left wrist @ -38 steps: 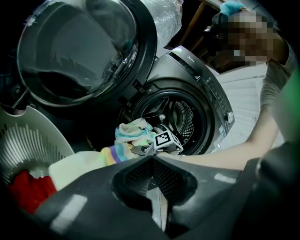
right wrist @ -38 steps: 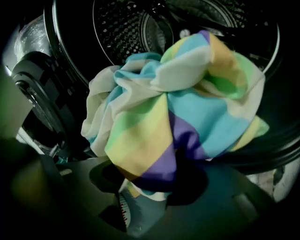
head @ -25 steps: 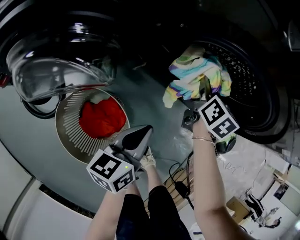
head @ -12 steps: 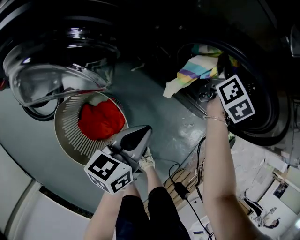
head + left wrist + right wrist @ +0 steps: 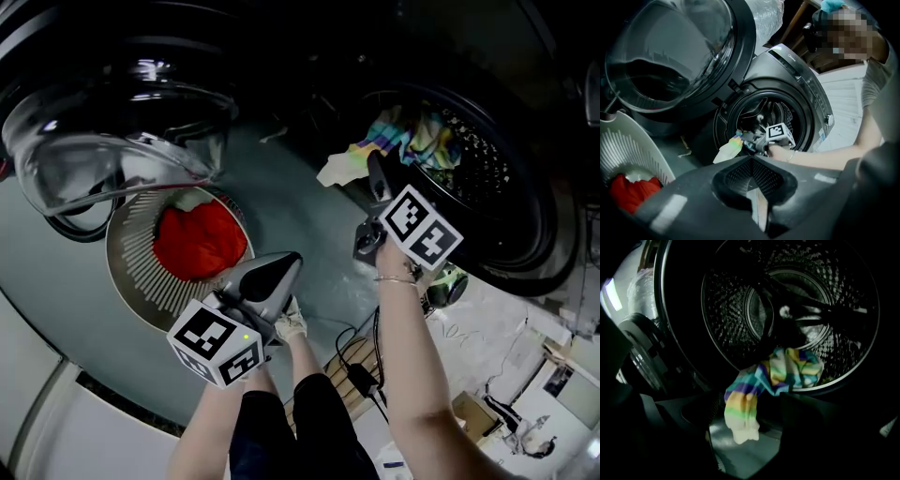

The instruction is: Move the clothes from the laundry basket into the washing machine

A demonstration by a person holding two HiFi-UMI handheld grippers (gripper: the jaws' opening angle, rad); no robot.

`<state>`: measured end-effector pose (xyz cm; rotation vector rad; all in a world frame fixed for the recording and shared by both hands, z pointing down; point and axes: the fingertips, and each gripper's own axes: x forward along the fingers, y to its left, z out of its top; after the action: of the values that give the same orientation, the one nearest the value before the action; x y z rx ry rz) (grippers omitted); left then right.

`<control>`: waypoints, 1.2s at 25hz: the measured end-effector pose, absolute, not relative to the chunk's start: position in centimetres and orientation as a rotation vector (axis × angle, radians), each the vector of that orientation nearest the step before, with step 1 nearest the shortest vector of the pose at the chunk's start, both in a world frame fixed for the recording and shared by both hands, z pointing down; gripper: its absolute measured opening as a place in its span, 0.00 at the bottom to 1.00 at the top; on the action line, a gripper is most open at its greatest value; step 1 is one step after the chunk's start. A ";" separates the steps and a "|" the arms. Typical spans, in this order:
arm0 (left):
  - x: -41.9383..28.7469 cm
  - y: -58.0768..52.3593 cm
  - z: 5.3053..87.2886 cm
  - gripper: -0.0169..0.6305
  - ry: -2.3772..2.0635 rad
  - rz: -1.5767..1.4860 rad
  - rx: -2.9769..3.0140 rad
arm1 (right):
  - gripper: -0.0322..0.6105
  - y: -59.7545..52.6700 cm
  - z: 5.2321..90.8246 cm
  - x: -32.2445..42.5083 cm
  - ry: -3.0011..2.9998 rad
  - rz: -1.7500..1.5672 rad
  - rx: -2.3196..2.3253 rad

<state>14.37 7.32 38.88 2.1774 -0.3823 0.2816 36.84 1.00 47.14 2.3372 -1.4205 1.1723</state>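
A striped pastel cloth (image 5: 405, 141) lies in the mouth of the washing machine drum (image 5: 487, 169), one end hanging out over the rim. In the right gripper view the cloth (image 5: 774, 375) drapes over the drum's lip, its pale tail dangling in front of the jaws. My right gripper (image 5: 374, 186) sits just in front of the drum; its jaws have just been opening and stand apart (image 5: 750, 439), not pressing the cloth. A red garment (image 5: 199, 238) lies in the white laundry basket (image 5: 131, 281). My left gripper (image 5: 289, 260) hovers beside the basket, shut and holding nothing.
The machine's round glass door (image 5: 112, 122) swings open above the basket. Cables and a power strip (image 5: 361, 373) lie on the floor by my legs. Boxes and clutter (image 5: 525, 394) fill the lower right. The washing machine (image 5: 797, 89) shows whole in the left gripper view.
The right gripper carried the striped cloth into the drum, opened, and drew back out and down. The cloth now rests over the rim. The left gripper stayed put.
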 end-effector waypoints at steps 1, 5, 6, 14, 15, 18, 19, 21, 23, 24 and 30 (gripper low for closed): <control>14.4 7.5 39.0 0.03 -0.381 0.280 2.174 | 0.71 1.7 48.6 35.8 -1.407 1.222 2.295; 14.2 7.7 39.6 0.03 -0.390 0.260 2.164 | 0.68 3.2 52.9 33.3 -1.350 1.384 2.208; 14.0 7.6 39.6 0.03 -0.398 0.261 2.161 | 0.65 3.2 53.5 33.1 -1.342 1.410 2.208; 12.7 6.9 40.3 0.03 -0.468 0.289 2.167 | 0.39 1.9 54.8 33.9 -1.294 1.562 2.304; 12.6 6.8 40.3 0.03 -0.476 0.286 2.162 | 0.33 1.9 54.5 34.0 -1.306 1.537 2.303; 12.8 6.9 40.0 0.03 -0.456 0.276 2.169 | 0.11 1.4 52.0 34.2 -1.431 1.390 2.333; 12.9 7.0 39.8 0.03 -0.441 0.272 2.177 | 0.11 1.2 50.8 34.3 -1.493 1.345 2.365; 13.1 7.2 39.2 0.03 -0.420 0.264 2.190 | 0.11 0.7 48.4 34.9 -1.594 1.240 2.431; 13.3 7.2 38.6 0.03 -0.408 0.258 2.203 | 0.11 0.1 46.1 36.2 -1.635 1.108 2.481; 13.4 7.2 38.4 0.03 -0.406 0.257 2.209 | 0.11 -0.2 44.9 37.1 -1.633 1.043 2.509; 13.2 7.2 37.2 0.03 -0.407 0.251 2.209 | 0.11 -2.0 39.0 43.6 -1.470 0.722 2.676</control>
<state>13.24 7.24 37.22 2.2093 -0.4068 0.2506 43.56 -2.05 38.96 2.6764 -1.4696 0.7216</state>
